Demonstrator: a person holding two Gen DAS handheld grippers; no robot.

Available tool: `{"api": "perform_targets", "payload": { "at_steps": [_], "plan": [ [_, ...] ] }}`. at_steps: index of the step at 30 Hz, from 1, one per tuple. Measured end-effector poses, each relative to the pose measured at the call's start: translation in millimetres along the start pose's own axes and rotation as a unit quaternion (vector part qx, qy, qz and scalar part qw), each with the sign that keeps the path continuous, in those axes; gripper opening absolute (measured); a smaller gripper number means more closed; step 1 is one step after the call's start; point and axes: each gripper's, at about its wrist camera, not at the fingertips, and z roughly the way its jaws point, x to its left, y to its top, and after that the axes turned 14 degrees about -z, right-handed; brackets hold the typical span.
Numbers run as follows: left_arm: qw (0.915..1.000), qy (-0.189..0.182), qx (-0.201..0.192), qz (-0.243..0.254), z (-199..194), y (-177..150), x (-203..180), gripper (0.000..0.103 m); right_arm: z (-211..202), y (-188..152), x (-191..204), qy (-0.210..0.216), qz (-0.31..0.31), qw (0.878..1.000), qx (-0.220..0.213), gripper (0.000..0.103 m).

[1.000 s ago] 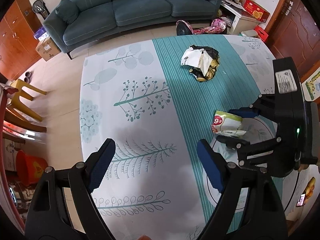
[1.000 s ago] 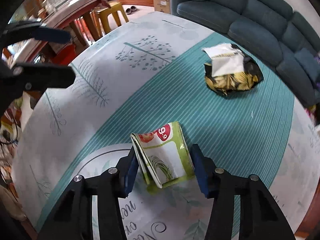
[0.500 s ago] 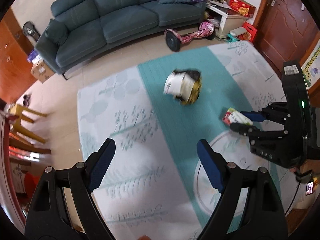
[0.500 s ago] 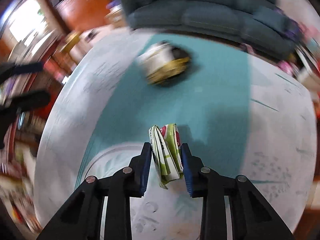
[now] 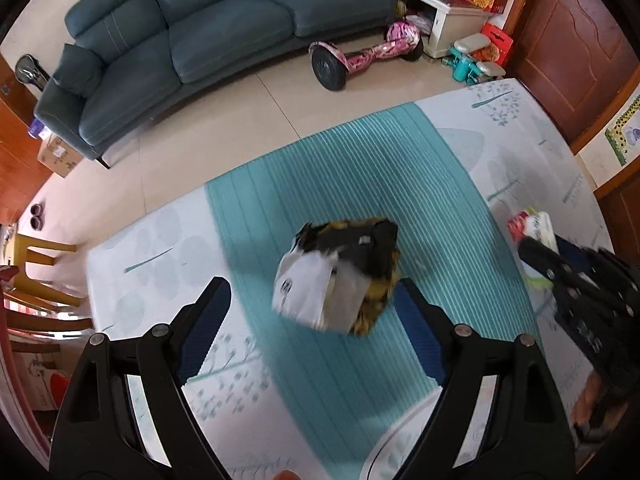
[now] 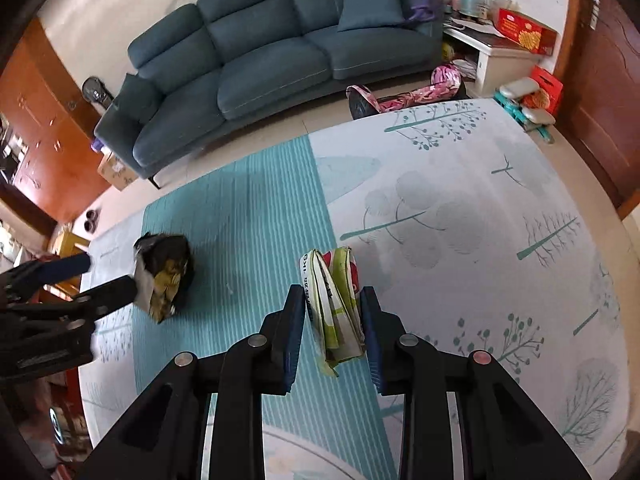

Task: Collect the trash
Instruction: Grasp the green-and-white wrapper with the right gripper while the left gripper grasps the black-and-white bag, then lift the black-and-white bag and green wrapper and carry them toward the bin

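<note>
Right wrist view: right gripper (image 6: 331, 320) clamps folded wrapper (image 6: 334, 300), lifted since earlier | left gripper (image 5: 310, 308) spread wide, now over crumpled bag (image 5: 340, 276) mid-frame | mat (image 5: 400, 168) bare toward sofa (image 5: 200, 32)

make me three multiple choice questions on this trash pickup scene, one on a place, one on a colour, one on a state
1. Where does the crumpled bag lie?
A. on the teal stripe of the mat
B. on the sofa
C. on the bare floor tiles

2. What colour is the sofa?
A. red
B. dark blue-green
C. white

3. What is the right gripper doing?
A. hanging open and empty
B. clamping a folded wrapper
C. holding a shoe

Answers:
1 A, the teal stripes of the mat surround the bag on all sides.
2 B, its cushions are a dark blue-green.
3 B, the folded wrapper is pinched between its jaws, while the left gripper is open with nothing gripped.
</note>
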Motion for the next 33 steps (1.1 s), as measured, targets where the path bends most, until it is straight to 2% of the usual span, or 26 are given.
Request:
{"api": "perform_targets", "payload": {
  "at_steps": [9,10,12,13,18,24,33],
  "plan": [
    [0.9981,-0.006,0.055,-0.028,60,9,-7,0.080,21,-7,-7,0.013,-0.002,1.000,0.015,0.027],
    [0.9975,-0.009,0.058,-0.041,64,9,-3,0.072,21,-9,-8,0.013,-0.003,1.000,0.014,0.027],
    [0.9973,-0.014,0.047,-0.054,64,10,3,0.068,20,-12,-8,0.014,-0.008,1.000,0.014,0.027],
    [0.9969,-0.023,0.046,-0.059,63,10,6,0.059,19,-14,-8,0.015,-0.009,1.000,0.015,0.027],
    [0.9968,-0.039,0.029,-0.064,56,5,15,0.046,14,-25,-7,0.019,-0.009,1.000,0.016,0.027],
    [0.9971,-0.051,-0.002,-0.056,18,-25,23,0.042,-1,-42,-4,0.030,-0.003,0.999,0.014,0.027],
    [0.9977,-0.050,-0.031,-0.035,-82,-118,3,0.042,-63,-96,0,0.069,0.020,0.997,0.002,0.027]
  ]
}}
